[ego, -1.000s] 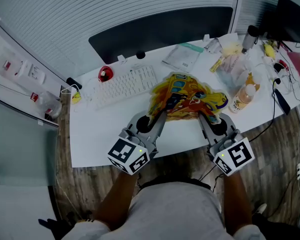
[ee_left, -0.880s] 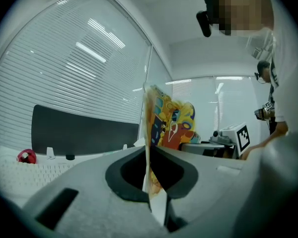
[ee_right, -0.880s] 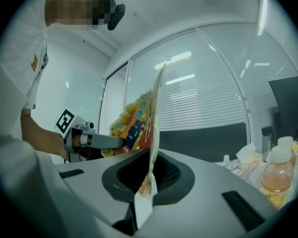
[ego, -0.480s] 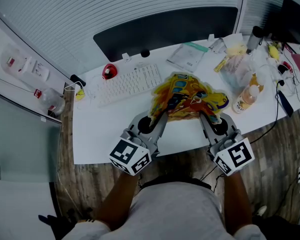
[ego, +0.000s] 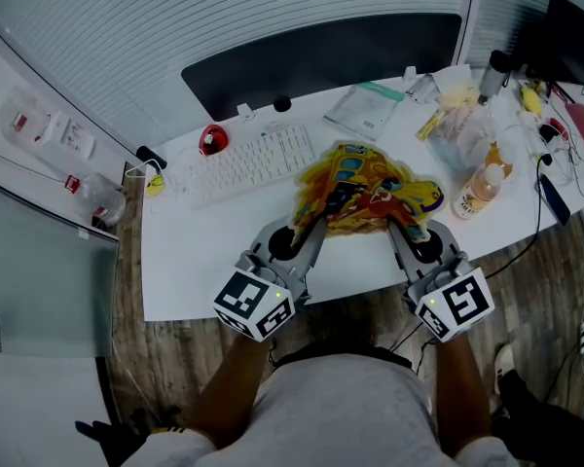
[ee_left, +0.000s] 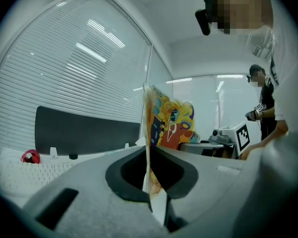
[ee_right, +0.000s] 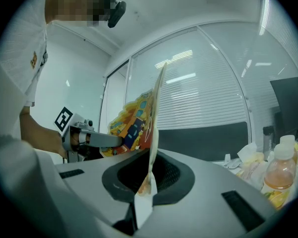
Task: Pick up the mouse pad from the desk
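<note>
I have the yellow, orange and blue printed cloth mouse pad pinched at its near edge, one corner in each tool. The fingers of my left gripper are pressed together on the pad's left near corner. My left gripper view shows the sheet edge-on, clamped in the gap and rising out of it. My right gripper is clamped the same way on the right near corner. Two grips spread apart make sense to me: the pad is limp, and a single pinch would let it fold and drag.

The pad hangs between the two tools over the near middle of the white desk. Its printed face is turned up toward me and it looks to be off the surface, though its far edge may be brushing the top; I cannot be sure.

Room to move is best toward me and upward, where nothing stands. To the left, just beside the pad, lies the white keyboard, with the red mouse beyond it. To the right, near the pad's far corner, stands the clear plastic bottle of orange drink among loose wrappers, and a swing that way could tip it. Lifting straight up seems safest.
</note>
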`<state>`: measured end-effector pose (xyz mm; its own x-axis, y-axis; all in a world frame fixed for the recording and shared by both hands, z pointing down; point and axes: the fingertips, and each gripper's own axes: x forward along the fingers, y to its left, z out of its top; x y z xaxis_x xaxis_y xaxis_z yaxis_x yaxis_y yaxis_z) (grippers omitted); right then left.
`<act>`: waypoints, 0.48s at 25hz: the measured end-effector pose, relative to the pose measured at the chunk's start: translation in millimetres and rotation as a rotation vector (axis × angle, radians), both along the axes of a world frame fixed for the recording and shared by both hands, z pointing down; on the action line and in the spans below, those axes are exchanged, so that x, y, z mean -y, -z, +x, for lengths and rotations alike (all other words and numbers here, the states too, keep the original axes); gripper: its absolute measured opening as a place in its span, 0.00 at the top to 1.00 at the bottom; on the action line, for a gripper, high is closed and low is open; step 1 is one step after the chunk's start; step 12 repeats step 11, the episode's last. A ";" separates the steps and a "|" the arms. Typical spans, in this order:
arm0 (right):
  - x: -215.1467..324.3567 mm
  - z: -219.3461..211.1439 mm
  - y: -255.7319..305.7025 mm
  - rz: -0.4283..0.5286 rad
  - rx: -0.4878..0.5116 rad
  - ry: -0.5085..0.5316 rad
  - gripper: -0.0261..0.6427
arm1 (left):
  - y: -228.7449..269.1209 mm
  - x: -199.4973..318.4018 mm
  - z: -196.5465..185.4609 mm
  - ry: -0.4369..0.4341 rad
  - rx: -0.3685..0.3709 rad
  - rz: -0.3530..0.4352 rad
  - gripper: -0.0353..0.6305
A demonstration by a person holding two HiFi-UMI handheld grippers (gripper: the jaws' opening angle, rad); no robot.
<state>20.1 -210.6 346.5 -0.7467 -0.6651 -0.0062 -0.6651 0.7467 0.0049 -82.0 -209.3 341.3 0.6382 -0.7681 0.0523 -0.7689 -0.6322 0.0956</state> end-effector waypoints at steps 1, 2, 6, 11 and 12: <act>-0.2 -0.1 -0.3 -0.001 -0.001 -0.002 0.93 | -0.3 0.1 -0.2 0.000 -0.001 -0.002 0.91; -0.3 0.0 -0.6 -0.001 -0.002 -0.003 0.93 | -0.5 0.1 -0.2 -0.001 -0.001 -0.003 0.91; -1.2 1.2 -0.8 0.000 -0.001 -0.009 0.93 | -0.5 -0.5 1.3 -0.011 0.000 0.002 0.91; -3.0 1.5 0.1 0.003 -0.001 -0.014 0.93 | 0.6 -1.6 1.5 -0.017 -0.002 0.005 0.91; -3.0 1.5 0.1 0.003 -0.001 -0.014 0.93 | 0.6 -1.6 1.5 -0.017 -0.002 0.005 0.91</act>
